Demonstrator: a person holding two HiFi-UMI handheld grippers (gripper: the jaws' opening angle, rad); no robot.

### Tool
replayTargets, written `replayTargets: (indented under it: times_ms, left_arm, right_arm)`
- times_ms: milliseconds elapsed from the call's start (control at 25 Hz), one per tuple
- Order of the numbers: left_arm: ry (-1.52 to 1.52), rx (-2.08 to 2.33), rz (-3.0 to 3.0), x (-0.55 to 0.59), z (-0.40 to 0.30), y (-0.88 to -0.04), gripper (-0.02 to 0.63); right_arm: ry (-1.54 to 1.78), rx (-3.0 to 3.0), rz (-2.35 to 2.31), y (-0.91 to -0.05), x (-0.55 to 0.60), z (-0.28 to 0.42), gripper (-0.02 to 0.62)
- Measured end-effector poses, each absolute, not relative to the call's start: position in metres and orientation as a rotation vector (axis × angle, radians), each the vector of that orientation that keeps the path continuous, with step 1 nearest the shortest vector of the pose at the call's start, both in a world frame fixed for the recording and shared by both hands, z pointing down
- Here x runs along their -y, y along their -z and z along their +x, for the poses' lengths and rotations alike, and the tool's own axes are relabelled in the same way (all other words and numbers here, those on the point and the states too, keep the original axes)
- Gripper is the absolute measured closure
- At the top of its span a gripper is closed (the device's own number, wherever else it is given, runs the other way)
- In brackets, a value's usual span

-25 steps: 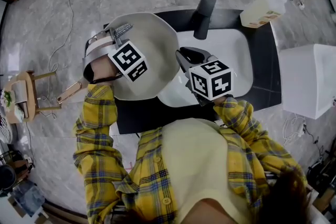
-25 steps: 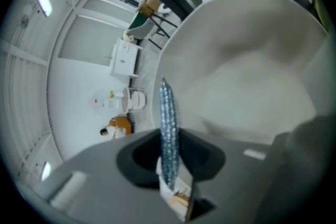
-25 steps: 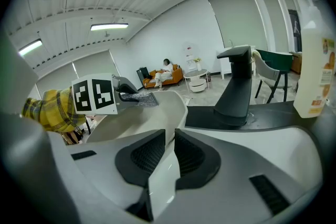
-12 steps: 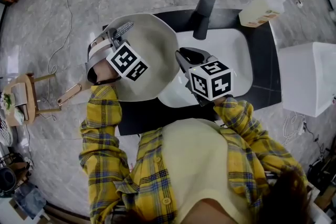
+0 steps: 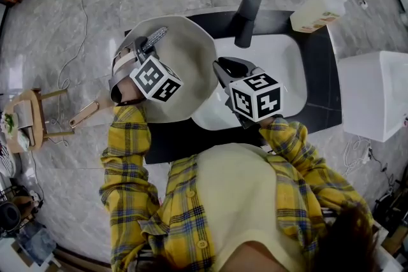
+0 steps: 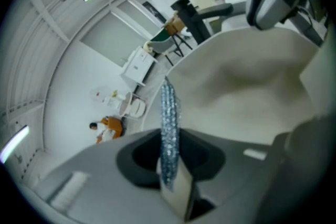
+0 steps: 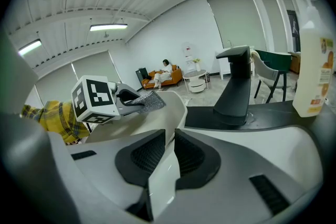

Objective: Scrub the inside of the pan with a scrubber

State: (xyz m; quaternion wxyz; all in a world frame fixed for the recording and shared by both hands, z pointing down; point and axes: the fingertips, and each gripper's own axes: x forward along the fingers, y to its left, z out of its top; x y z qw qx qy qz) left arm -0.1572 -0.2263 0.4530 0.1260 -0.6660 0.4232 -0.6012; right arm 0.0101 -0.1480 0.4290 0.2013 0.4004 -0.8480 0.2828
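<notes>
Black counter (image 5: pixel 175 140) — a pale bottle (image 5: pixel 319 13) stands on it.

We are holding the pan (image 5: pixel 185 67), a wide, round, pale cream one, tilted up on edge, with its rim at 4 o'clock pinched in our right tool (image 5: pixel 218 68). We are gripping the scrubber (image 5: pixel 155 39), a flat pad of silvery mesh, edge-on in our left tool (image 5: pixel 144 48), at the pan's 10 o'clock rim.

Sleeves: yellow plaid shirt (image 5: pixel 124 156) crossed with blue and white lines, small buttons down the front.
Front: plain pale-yellow top (image 5: pixel 239 200).
Left tool (image 5: pixel 145 44): grey shell, with a white cube (image 5: pixel 156 79) bearing black square markers.
Right tool (image 5: pixel 220 68): grey shell, a matching marker cube (image 5: pixel 256 97), and black ribbed pads (image 7: pixel 146 153).
</notes>
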Motion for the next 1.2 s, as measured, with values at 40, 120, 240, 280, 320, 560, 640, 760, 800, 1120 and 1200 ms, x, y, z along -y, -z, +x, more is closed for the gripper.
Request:
replayTargets:
  times_ms: [40, 120, 240, 280, 320, 560, 640, 760, 800, 1120, 1200]
  left_arm:
    - [1.739, -1.235, -1.958, 0.225, -0.155, -0.453, 0.518]
    - [1.713, -1.243, -2.001, 0.223, -0.149, -0.451, 0.518]
    - [1.679, -1.251, -2.053, 0.22, -0.142, -0.447, 0.518]
    - [1.668, -1.252, -2.074, 0.218, -0.14, -0.447, 0.518]
    - [1.654, -1.255, -2.103, 0.216, -0.138, -0.446, 0.518]
    - [1.549, -1.385, -2.299, 0.209, -0.131, -0.444, 0.518]
    - [1.539, -1.439, -2.305, 0.209, -0.135, -0.444, 0.518]
    - [1.532, -1.538, -2.295, 0.21, -0.145, -0.445, 0.518]
    - [1.532, -1.57, -2.297, 0.21, -0.147, -0.446, 0.518]
    - [1.541, -1.621, -2.311, 0.213, -0.148, -0.458, 0.519]
    - [1.548, -1.599, -2.31, 0.215, -0.144, -0.459, 0.52]
  right_arm:
    - [-0.791, 2.369, 1.119, -0.429, 0.148, 0.01, 0.577]
    - [-0.791, 2.37, 1.118, -0.428, 0.148, 0.01, 0.577]
    - [-0.789, 2.369, 1.118, -0.427, 0.148, 0.009, 0.577]
    - [-0.789, 2.369, 1.118, -0.427, 0.148, 0.009, 0.577]
    - [-0.789, 2.369, 1.119, -0.427, 0.148, 0.009, 0.577]
    - [-0.788, 2.371, 1.12, -0.428, 0.148, 0.009, 0.577]
    - [-0.788, 2.371, 1.12, -0.428, 0.148, 0.009, 0.577]
    - [-0.788, 2.372, 1.121, -0.427, 0.148, 0.009, 0.577]
    - [-0.787, 2.372, 1.122, -0.427, 0.148, 0.01, 0.577]
    - [-0.789, 2.374, 1.121, -0.427, 0.148, 0.009, 0.577]
    - [-0.79, 2.374, 1.119, -0.427, 0.148, 0.009, 0.577]
